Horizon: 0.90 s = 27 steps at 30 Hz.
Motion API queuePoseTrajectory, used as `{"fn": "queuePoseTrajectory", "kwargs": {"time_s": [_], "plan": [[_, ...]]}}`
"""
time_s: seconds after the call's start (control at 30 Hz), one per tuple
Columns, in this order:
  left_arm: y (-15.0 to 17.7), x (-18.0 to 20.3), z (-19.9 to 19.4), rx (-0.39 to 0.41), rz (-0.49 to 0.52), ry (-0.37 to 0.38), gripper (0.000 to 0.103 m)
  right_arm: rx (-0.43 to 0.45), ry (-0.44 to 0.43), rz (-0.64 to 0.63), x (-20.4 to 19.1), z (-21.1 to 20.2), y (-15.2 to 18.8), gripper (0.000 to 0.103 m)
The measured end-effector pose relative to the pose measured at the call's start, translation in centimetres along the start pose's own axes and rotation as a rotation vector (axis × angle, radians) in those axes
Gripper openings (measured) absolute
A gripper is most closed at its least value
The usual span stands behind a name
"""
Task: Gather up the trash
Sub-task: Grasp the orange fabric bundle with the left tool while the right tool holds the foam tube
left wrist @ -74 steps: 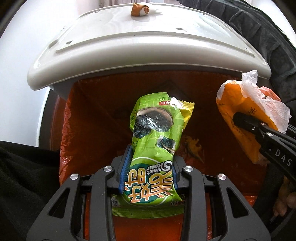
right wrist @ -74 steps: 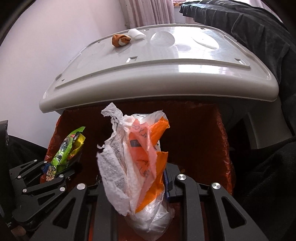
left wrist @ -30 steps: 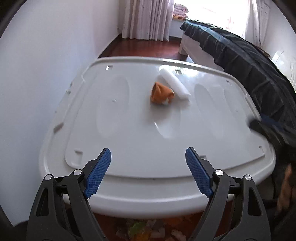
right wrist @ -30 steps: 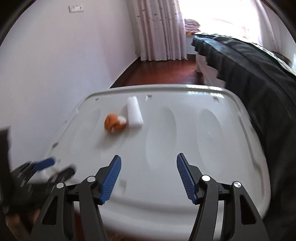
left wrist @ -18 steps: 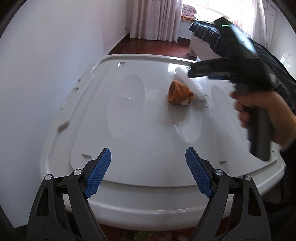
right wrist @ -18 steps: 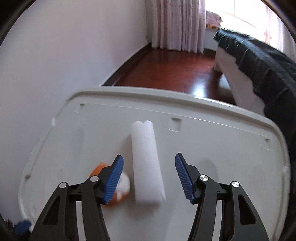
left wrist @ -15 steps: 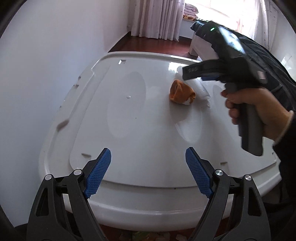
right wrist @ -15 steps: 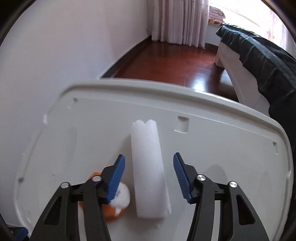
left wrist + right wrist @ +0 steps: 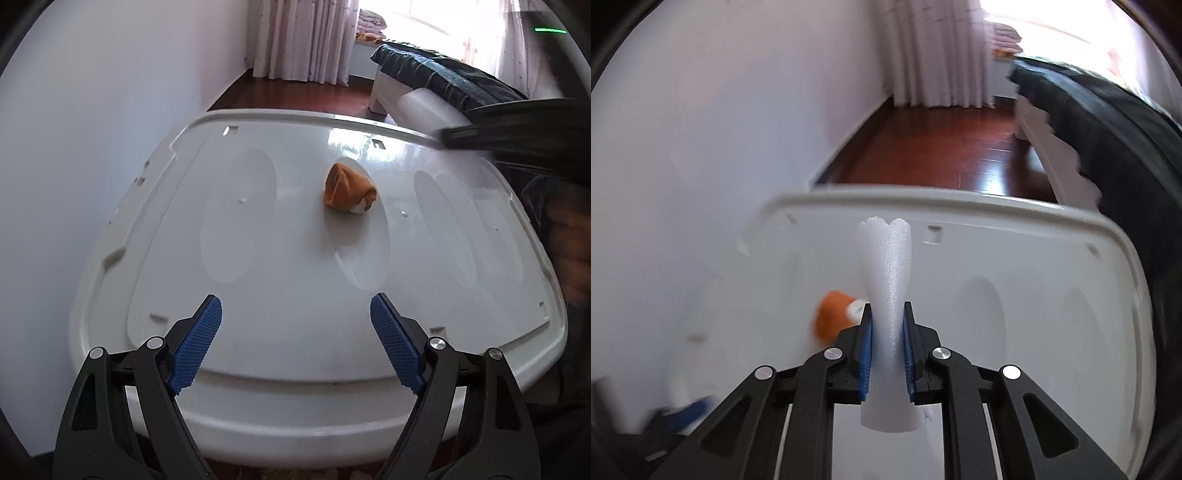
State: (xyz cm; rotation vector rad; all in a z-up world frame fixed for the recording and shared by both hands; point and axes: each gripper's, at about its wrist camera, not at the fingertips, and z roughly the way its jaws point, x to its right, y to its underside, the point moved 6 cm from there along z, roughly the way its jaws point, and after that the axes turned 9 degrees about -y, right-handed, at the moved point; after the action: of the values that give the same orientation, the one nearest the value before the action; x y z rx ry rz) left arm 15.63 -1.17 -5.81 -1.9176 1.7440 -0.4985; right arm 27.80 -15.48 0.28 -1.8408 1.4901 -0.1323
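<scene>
My right gripper (image 9: 887,334) is shut on a white foam piece (image 9: 886,280), squeezed at its middle and held above the white bin lid (image 9: 1015,288). In the left wrist view the foam piece (image 9: 424,107) hangs lifted at the upper right with the blurred right gripper. An orange crumpled scrap (image 9: 349,188) lies on the lid (image 9: 258,236); it also shows in the right wrist view (image 9: 831,314). My left gripper (image 9: 295,332) is open and empty over the lid's near edge, well short of the scrap.
A white wall (image 9: 92,129) runs along the left of the bin. A bed with a dark cover (image 9: 443,77) stands at the right. Red wooden floor (image 9: 942,147) and curtains (image 9: 303,40) lie beyond.
My right gripper closed on the white foam piece and lifted it off the lid. The left gripper stayed open over the lid's near edge. Earlier, both wrappers were released into the bin.
</scene>
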Motion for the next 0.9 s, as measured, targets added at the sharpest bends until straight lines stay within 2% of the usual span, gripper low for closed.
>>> {"fn": "queuePoseTrajectory", "kwargs": {"time_s": [0.03,0.1,0.23,0.33,0.47,0.6,0.63,0.67,0.7,0.77,0.9], "plan": [[-0.5,0.5,0.3,0.002,0.017,-0.001,0.081,0.052,-0.027,0.033,0.1,-3.4,0.8,0.015],[-1.3,1.6,0.6,0.011,0.045,0.005,0.081,0.137,-0.015,0.048,0.7,-7.6,2.4,0.016],[-3.4,4.0,2.1,0.042,0.096,0.023,0.081,0.258,0.044,0.098,3.2,-10.9,5.4,0.016],[-5.1,5.3,4.2,0.046,0.121,0.007,0.081,0.222,0.052,0.161,5.2,-10.0,6.6,0.016],[-6.5,6.7,6.6,0.025,0.134,-0.003,0.081,0.240,0.075,0.100,4.7,-10.4,6.1,0.017],[-7.1,8.0,8.9,0.011,0.160,-0.037,0.080,0.241,0.044,0.110,4.6,-10.2,5.9,0.018],[-7.2,8.1,9.4,0.004,0.163,-0.043,0.076,0.240,0.042,0.109,4.6,-10.2,6.0,0.018],[-7.2,8.3,10.2,-0.009,0.166,-0.043,0.054,0.239,0.040,0.112,4.6,-10.0,5.9,0.018],[-7.3,8.3,10.4,-0.002,0.157,-0.022,0.043,0.236,0.033,0.115,4.8,-9.7,5.5,0.018],[-7.7,8.0,10.6,0.009,0.131,-0.009,0.032,0.230,0.030,0.123,4.8,-9.4,5.4,0.018],[-7.1,7.3,9.9,0.018,0.122,-0.046,0.027,0.215,0.035,0.127,4.7,-8.6,5.4,0.018]]}}
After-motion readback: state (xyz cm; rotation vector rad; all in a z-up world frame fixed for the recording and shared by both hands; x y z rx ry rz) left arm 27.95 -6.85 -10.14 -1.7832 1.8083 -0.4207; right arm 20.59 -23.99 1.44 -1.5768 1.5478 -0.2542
